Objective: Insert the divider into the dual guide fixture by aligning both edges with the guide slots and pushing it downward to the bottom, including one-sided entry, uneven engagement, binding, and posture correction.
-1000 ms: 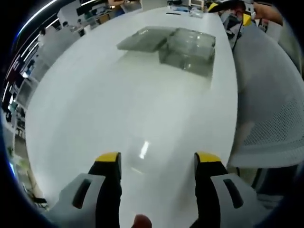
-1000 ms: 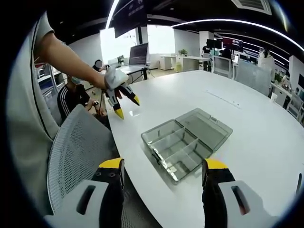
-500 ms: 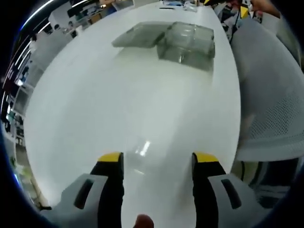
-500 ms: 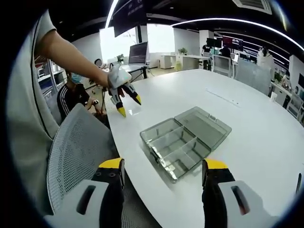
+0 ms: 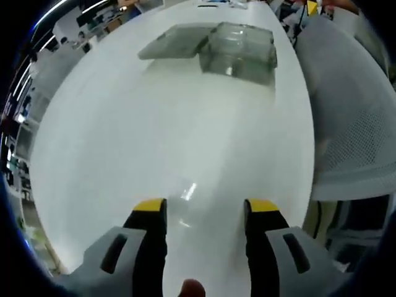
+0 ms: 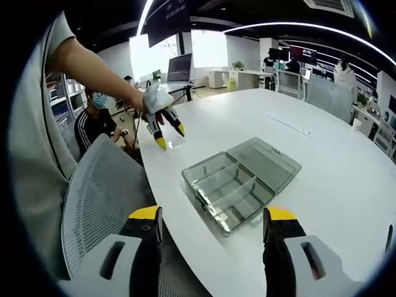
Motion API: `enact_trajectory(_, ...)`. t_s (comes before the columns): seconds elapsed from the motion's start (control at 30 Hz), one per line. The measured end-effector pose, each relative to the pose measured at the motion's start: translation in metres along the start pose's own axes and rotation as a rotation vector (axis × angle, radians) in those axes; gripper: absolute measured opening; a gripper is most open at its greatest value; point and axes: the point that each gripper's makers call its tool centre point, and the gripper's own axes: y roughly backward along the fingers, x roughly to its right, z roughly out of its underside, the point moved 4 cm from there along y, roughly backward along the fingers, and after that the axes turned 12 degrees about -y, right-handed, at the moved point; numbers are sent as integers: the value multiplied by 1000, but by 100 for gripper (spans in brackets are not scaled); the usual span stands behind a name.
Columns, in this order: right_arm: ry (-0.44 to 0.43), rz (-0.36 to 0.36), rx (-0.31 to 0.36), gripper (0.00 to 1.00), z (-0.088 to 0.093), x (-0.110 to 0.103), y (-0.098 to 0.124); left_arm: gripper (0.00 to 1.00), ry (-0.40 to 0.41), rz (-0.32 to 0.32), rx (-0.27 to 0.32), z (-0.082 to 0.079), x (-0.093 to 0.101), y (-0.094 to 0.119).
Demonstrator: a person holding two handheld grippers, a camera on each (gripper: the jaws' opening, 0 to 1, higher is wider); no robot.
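My left gripper (image 5: 202,210) has its jaws spread wide and holds nothing, over bare white table (image 5: 124,142); my right gripper (image 6: 213,219) gapes just as empty. The clear compartment box (image 6: 238,182), lid folded open, lies at twelve o'clock from my right jaws and well apart at one o'clock from my left. I cannot pick out a loose divider. I judge I should approach squarely, keeping both edges level.

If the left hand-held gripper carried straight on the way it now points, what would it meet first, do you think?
Probably the glossy white table top: the left hand-held gripper points along bare surface, open and empty. Further along that line sits the clear grey plastic compartment box with its lid open, though depth is hard to judge.
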Motion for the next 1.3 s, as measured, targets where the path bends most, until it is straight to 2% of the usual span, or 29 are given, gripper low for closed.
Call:
enact_trajectory(0.43, -2, -1, -6, 63, 3, -1, 0, 46, -43, 65, -23, -1, 0, -4)
enact_trajectory(0.53, -2, -2, -6, 63, 2, -2, -1, 43, -43, 90, -23, -1, 2, -5)
enact_trajectory(0.7, -2, -2, -7, 63, 2, -2, -1, 41, -46, 101, -31, -1, 0, -5)
enact_trajectory(0.93, -3, -3, -8, 63, 2, -2, -2, 39, -91, 118, -54, 0, -1, -5)
enact_trajectory(1.3, -1, -5, -7, 62, 1, -2, -4, 31, -75, 112, -61, 0, -2, -5)
